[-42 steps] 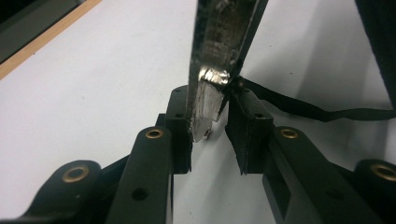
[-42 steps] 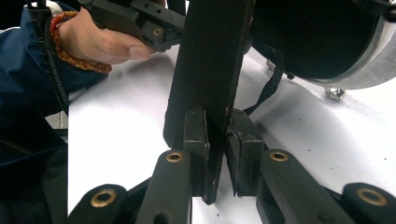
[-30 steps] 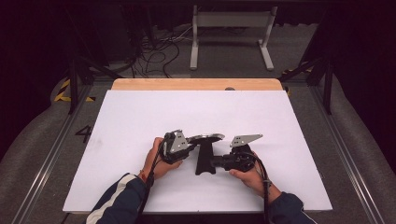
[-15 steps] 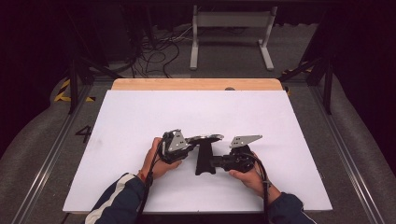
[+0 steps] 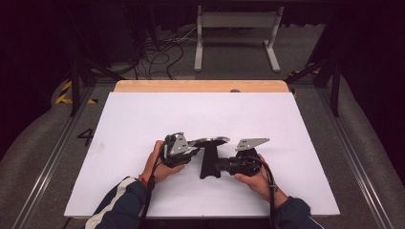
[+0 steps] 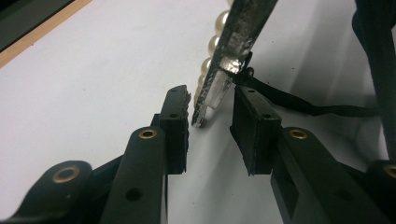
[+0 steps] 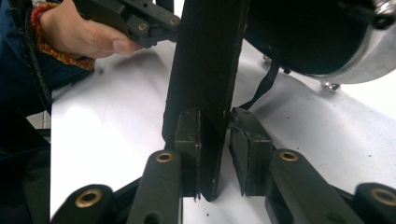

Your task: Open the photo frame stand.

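High view: black stand (image 5: 209, 162) with a silver dish (image 5: 209, 141) on top, mid-table on the white sheet (image 5: 143, 119), between both grippers. Left gripper (image 6: 211, 119) jaws just opened, dish rim between them, pads off it. Right gripper (image 7: 212, 144) jaws also opening; stand post between, one pad touching, the other slightly off. Pearls (image 6: 208, 60) sit behind the rim, mostly hidden; dish contents unclear.

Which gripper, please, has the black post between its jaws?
The right gripper straddles the black post; the left gripper flanks a silvery plate edge. Both just opened further.
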Tool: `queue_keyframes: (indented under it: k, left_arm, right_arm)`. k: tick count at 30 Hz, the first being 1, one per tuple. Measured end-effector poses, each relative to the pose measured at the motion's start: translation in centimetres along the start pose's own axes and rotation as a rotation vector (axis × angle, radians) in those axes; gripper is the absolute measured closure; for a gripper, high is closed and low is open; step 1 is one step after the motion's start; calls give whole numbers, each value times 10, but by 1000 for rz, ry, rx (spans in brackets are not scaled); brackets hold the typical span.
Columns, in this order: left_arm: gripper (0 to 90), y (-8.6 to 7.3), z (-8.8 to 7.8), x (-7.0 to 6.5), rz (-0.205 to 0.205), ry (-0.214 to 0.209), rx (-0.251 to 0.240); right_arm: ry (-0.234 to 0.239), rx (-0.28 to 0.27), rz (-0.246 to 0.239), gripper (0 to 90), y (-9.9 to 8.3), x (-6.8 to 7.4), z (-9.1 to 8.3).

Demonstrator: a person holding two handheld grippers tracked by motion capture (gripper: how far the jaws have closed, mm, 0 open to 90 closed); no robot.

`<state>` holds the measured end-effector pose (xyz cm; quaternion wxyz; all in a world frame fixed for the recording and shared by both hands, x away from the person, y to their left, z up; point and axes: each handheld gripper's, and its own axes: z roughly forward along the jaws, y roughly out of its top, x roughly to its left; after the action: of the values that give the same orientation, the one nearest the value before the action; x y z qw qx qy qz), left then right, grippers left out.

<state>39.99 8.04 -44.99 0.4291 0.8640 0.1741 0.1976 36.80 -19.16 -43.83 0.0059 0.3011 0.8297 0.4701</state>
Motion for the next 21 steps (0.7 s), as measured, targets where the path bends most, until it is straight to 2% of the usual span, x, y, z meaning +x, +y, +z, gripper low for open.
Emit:
queue_keyframes:
  k: [4, 7, 11, 12, 14, 15, 16, 17, 21]
  left_arm:
    - [652, 0, -3, 1, 2, -7, -10]
    - [643, 1, -6, 2, 12, -20, -18]
    - [633, 2, -9, 1, 23, -29, -22]
    - [631, 2, -10, 1, 26, -29, -25]
    - [629, 2, -13, 1, 32, -32, -31]
    - [629, 3, -15, 1, 36, -37, -36]
    - [629, 3, -15, 1, 36, -37, -36]
    - [628, 3, -16, 1, 38, -37, -35]
    - [628, 3, -17, 1, 40, -42, -31]
  right_arm:
    - [-28, -10, -9, 695, 1, 1, -4]
    - [-75, -35, -49, 678, 4, 5, -11]
    - [-112, -56, -86, 669, 6, 11, -18]
    - [-130, -67, -103, 680, 7, 14, -21]
    - [-135, -73, -113, 691, 7, 16, -23]
    - [-150, -81, -130, 728, 8, 19, -25]
    - [-150, -81, -130, 728, 8, 19, -25]
    - [-161, -86, -149, 777, 9, 22, -26]
    - [-167, -96, -172, 833, 10, 26, -27]
